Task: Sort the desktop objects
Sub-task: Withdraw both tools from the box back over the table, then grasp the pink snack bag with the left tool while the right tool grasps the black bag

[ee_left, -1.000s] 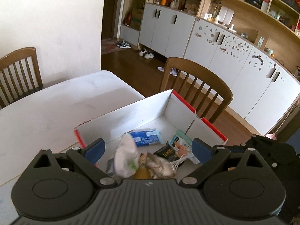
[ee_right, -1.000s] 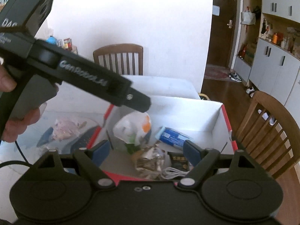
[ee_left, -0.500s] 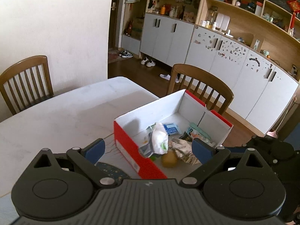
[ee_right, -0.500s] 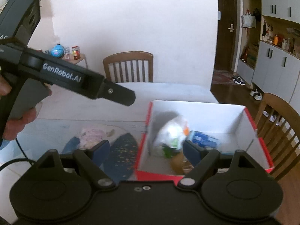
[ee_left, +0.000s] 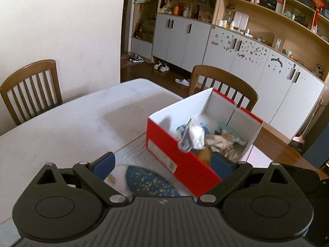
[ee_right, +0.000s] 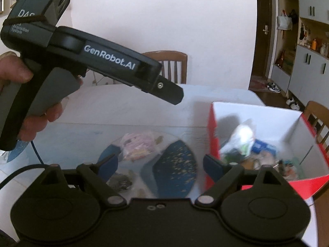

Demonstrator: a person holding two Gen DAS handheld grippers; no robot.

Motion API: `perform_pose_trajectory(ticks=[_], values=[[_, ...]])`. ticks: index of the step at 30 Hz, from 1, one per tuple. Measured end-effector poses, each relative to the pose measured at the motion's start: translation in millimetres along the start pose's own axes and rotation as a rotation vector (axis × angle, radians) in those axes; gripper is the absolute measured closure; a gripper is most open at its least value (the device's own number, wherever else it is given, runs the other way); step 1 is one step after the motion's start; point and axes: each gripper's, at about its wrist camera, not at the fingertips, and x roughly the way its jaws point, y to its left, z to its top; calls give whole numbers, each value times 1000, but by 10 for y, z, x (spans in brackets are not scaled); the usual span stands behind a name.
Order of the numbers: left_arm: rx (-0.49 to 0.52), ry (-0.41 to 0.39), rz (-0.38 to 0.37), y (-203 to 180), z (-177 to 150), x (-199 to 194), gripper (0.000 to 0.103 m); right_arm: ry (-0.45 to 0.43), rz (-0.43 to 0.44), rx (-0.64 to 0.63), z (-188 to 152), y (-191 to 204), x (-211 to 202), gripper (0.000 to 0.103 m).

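Pink packet [ee_right: 136, 147], seemingly beyond opening jaws

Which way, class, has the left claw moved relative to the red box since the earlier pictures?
Yes. The left claw has pulled back and leftward: the red box, formerly filling the space between its fingers, now sits farther off toward the right finger.

I am facing a plain white wall [ee_left: 61, 20] with a wooden slat-back chair [ee_left: 30, 88] pushed in at the far edge of the white table [ee_left: 72, 119]. A second wooden chair [ee_left: 224, 86] stands at the table's right edge. Past it runs a dark wood floor [ee_left: 148, 70] with pairs of shoes [ee_left: 161, 65] left by a long row of grey-white cabinets [ee_left: 236, 53], light-wood open shelves [ee_left: 267, 6] crowded above them. A dark doorway [ee_right: 265, 33] opens beside the wall, a bag hung near it. Soft daylight fills the room
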Motion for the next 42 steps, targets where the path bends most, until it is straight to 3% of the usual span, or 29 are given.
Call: perform_pose_trajectory(ticks=[13,42], values=[[23,36,-9,474,-455,231,0,44,9,14,-269,407,470,11],[69,124,-16,931,-846,995,0,197,47,-1,-539,683,1300,10]])
